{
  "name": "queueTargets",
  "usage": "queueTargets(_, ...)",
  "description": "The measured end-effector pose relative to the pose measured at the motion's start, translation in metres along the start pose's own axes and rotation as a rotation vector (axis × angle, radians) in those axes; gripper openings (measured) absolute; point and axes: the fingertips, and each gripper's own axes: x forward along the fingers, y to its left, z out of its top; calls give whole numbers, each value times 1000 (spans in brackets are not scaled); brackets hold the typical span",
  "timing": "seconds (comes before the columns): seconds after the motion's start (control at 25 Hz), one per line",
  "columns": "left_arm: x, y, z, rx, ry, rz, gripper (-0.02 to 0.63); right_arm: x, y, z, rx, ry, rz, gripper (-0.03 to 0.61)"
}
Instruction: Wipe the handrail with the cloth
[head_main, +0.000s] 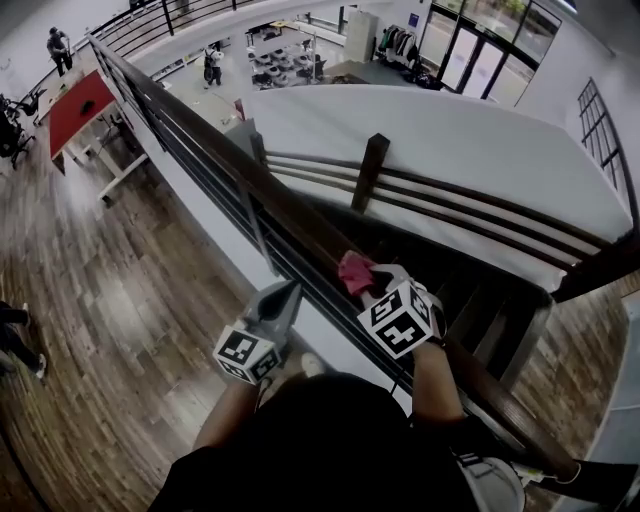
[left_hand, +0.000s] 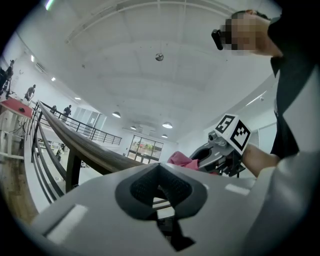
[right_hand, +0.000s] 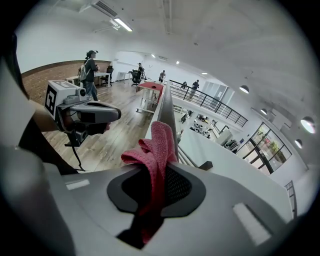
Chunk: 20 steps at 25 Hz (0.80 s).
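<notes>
A long, dark wooden handrail ran from far away at the top left down to the near right. A pink cloth sat bunched up on top of the handrail, touching the wood. Thin dark bars ran along under the rail. To its left lay a brown wooden floor. A table with a red top stood on that floor, far off.
</notes>
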Motion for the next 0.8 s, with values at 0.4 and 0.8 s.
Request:
queueTargets(0.4, 14, 67, 21, 21, -9, -43, 0, 37, -7, 44, 12, 10, -21, 52)
queueTargets(0.8, 21, 107, 48, 58, 41, -229, 0, 63, -26, 65, 171, 79, -180, 52)
